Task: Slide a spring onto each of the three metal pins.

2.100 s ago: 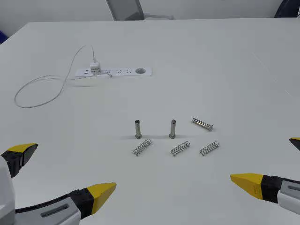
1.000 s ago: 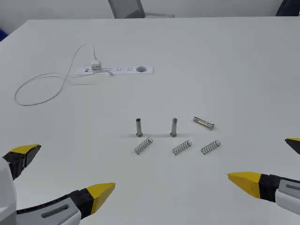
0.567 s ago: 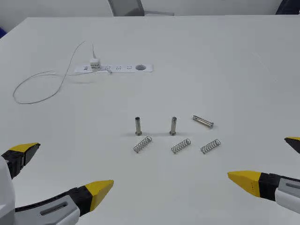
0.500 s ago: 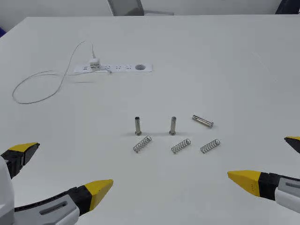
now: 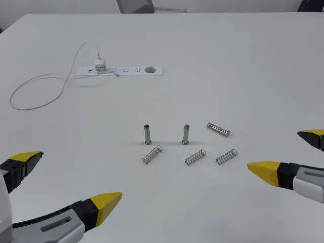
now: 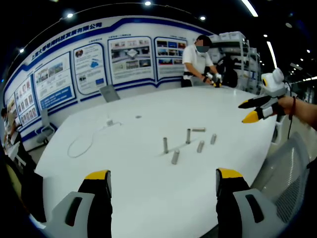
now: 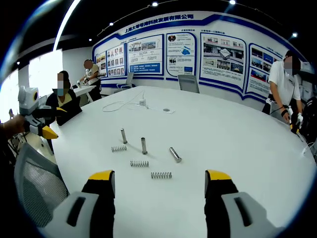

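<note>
Two metal pins stand upright on the white table [image 5: 212, 61]: the left pin [image 5: 147, 134] and the middle pin [image 5: 186, 134]. The third pin [image 5: 218, 129] lies flat to their right. In front of them lie the left spring [image 5: 152, 154], the middle spring [image 5: 195, 157] and the right spring [image 5: 226, 156]. My left gripper [image 5: 65, 182] is open near the table's front left, well short of the parts. My right gripper [image 5: 288, 152] is open at the right, with nothing in its jaws. In the right gripper view the pins [image 7: 143, 145] and springs [image 7: 139, 163] lie ahead of the right gripper [image 7: 157, 182].
A white power strip [image 5: 121, 71] with a plugged-in adapter and a looping white cable [image 5: 35, 91] lies at the back left of the table. A chair [image 5: 135, 5] stands at the far edge. People stand and sit around the room [image 6: 198, 62].
The right gripper has risen a little toward the springs. The head camera has tipped slightly, shifting the scene up. Pins and springs have not moved.
</note>
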Demonstrator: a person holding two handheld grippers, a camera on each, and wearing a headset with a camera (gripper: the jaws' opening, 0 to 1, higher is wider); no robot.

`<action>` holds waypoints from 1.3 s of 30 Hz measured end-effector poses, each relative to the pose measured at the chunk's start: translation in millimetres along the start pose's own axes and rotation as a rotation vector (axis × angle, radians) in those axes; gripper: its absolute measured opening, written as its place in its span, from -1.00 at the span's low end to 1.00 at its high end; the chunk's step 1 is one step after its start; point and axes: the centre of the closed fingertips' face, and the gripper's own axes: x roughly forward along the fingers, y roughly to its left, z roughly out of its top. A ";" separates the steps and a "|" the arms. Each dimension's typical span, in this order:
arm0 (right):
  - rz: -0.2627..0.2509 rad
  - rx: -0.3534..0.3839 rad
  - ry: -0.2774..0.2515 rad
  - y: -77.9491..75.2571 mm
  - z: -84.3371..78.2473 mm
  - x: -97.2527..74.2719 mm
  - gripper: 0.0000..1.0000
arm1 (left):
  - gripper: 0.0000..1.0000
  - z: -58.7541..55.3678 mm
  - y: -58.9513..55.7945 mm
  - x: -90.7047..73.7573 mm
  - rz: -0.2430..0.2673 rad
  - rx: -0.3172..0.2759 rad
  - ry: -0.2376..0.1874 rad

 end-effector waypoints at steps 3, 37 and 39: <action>0.019 -0.009 0.021 -2.7 -0.4 7.7 0.46 | 0.78 -0.3 -0.8 2.7 -0.008 -0.003 0.000; 0.190 -0.168 0.126 -26.8 3.2 118.1 -0.14 | 0.80 -13.3 -9.6 47.0 -0.079 -0.034 0.041; 0.191 -0.165 0.127 -29.4 3.0 124.2 -0.19 | 0.79 -13.0 -10.7 49.0 -0.082 -0.035 0.040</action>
